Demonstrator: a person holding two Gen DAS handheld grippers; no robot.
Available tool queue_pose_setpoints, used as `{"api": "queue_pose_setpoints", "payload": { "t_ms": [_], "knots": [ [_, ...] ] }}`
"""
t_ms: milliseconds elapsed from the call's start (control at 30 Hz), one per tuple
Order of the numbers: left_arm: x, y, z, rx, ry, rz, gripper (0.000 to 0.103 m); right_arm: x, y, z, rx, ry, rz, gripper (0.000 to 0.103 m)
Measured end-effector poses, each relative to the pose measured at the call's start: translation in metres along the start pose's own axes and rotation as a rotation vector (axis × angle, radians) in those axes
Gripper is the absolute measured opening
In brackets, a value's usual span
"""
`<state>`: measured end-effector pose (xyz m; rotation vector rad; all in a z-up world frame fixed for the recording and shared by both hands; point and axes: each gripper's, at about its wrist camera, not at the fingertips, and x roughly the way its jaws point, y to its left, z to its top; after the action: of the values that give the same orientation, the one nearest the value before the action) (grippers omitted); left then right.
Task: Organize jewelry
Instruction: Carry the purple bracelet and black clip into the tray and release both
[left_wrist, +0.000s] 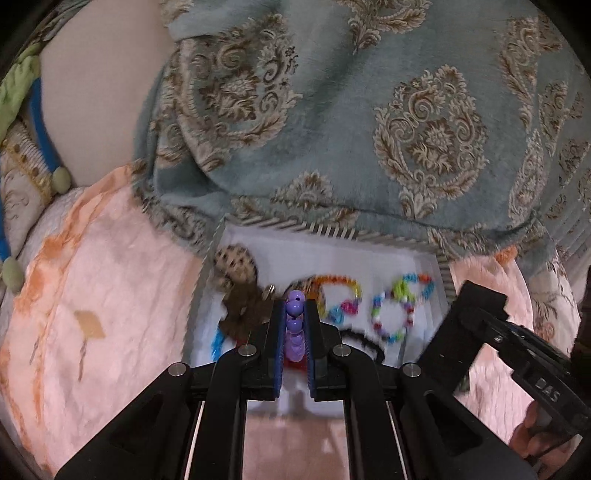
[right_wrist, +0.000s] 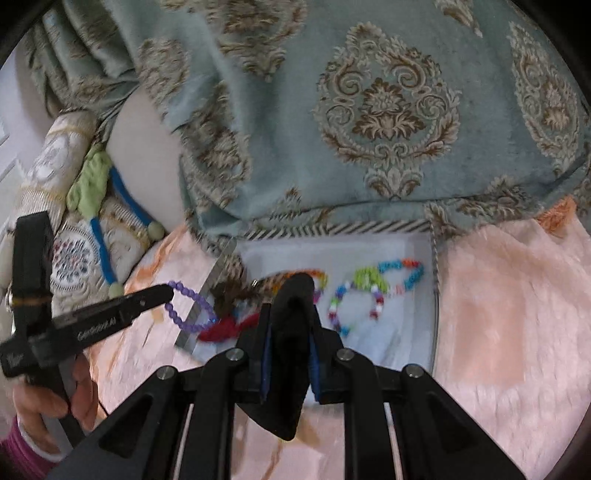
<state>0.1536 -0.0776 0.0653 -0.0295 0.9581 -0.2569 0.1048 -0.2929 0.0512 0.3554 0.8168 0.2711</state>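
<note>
Risk: purple bead bracelet (right_wrist: 190, 308) dangles loose from my left tool (left_wrist: 294, 317), pinched narrow on a few beads; it could snag the white tray (right_wrist: 406, 343) rim or slip. Loop hangs over tray's left edge. Right tool (right_wrist: 291, 332) grips a black pouch (right_wrist: 284, 387) above tray's near side.

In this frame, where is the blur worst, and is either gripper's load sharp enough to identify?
Left wrist view: tray contents smeared by motion, but the purple bead bracelet in the left gripper is crisp. Right wrist view: milder blur; the black object in the right gripper is unidentifiable.
</note>
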Motion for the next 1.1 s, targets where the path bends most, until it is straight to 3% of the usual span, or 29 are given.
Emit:
{"api": "queue_pose_setpoints", "payload": {
  "t_ms": [100,233,367,500,600,700,800,933,1100],
  "knots": [
    [0.025,-0.006,0.018,-0.005,-0.006,-0.004,0.0,0.028,-0.02,0.02,0.089,-0.01,0.004,0.016],
    [0.065,-0.008,0.035,-0.013,-0.006,0.01,0.0,0.067,-0.058,0.035,0.299,-0.037,0.048,0.016],
    [0.1,0.001,0.04,-0.021,0.013,0.059,0.0,0.104,-0.098,0.037,0.526,-0.077,0.083,0.016],
    [0.124,0.02,0.037,-0.048,0.051,0.098,0.0,0.128,-0.12,0.031,0.655,-0.131,0.063,0.016],
    [0.131,0.029,0.029,-0.049,0.07,0.112,0.0,0.141,-0.116,0.03,0.609,-0.109,0.04,0.017],
    [0.134,0.033,0.02,-0.05,0.086,0.113,0.0,0.145,-0.104,0.031,0.5,-0.051,-0.051,0.023],
    [0.136,0.036,0.016,-0.059,0.101,0.111,0.0,0.145,-0.096,0.03,0.443,0.009,-0.089,0.031],
    [0.129,0.041,0.01,-0.084,0.104,0.09,0.016,0.136,-0.082,0.031,0.346,0.057,-0.127,0.041],
    [0.114,0.038,0.004,-0.068,0.096,0.103,0.017,0.124,-0.062,0.034,0.238,0.062,-0.168,0.046]
  ]
}}
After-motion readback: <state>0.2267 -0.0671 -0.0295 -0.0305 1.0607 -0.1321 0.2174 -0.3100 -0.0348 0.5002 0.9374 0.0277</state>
